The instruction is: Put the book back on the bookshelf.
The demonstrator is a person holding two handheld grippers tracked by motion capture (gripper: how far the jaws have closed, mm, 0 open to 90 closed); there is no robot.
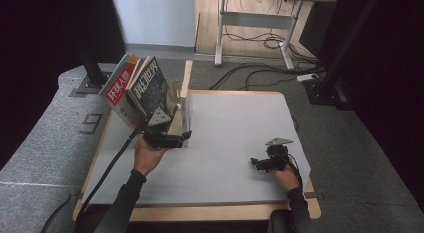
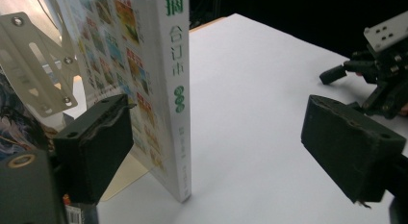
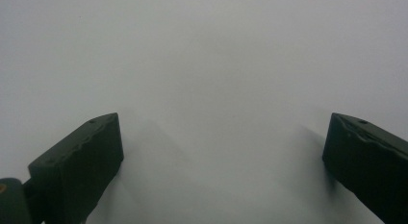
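Books stand in a leaning row at the far left edge of the white tabletop (image 1: pixel 235 143), propped against a metal bookend (image 2: pixel 33 70). Nearest my left gripper (image 1: pixel 175 139) is a white-spined book (image 2: pixel 177 89), upright on its bottom edge, long axis vertical, spine facing my gripper's camera and green Chinese characters running down it. Its cover shows a grid of small colourful pictures. Behind it, seen from the high view, a dark-covered magazine (image 1: pixel 150 85) and a red-titled magazine (image 1: pixel 120 85) tilt away from the bookend toward the left, tops leaning outward.

My left gripper sits just beside the white-spined book, jaws wide apart: one jaw lies against the pictured cover side, the other stands well clear of the spine over bare tabletop, so nothing is pinched. My right gripper (image 1: pixel 265 162) rests well apart from the bookend, near the tabletop's right edge, jaws spread wide over blank white surface.
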